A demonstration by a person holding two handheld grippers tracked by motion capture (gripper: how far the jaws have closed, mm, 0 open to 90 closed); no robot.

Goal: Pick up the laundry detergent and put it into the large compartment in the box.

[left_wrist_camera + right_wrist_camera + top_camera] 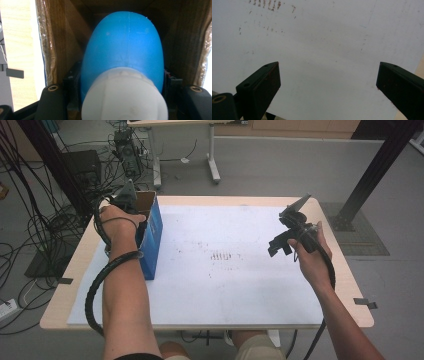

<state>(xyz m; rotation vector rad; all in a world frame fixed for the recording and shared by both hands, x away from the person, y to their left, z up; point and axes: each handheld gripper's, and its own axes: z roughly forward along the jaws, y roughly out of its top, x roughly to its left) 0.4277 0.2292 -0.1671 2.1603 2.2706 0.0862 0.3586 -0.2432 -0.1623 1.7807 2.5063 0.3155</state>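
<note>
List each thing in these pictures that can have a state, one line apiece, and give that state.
Cardboard box: open at the top, upright at the table's left edge.
Blue and white bottle: inside the box, clamped.
Left gripper: shut on the bottle, reaching into the box.
Right gripper: open, nothing between its jaws, held above the white sheet.
</note>
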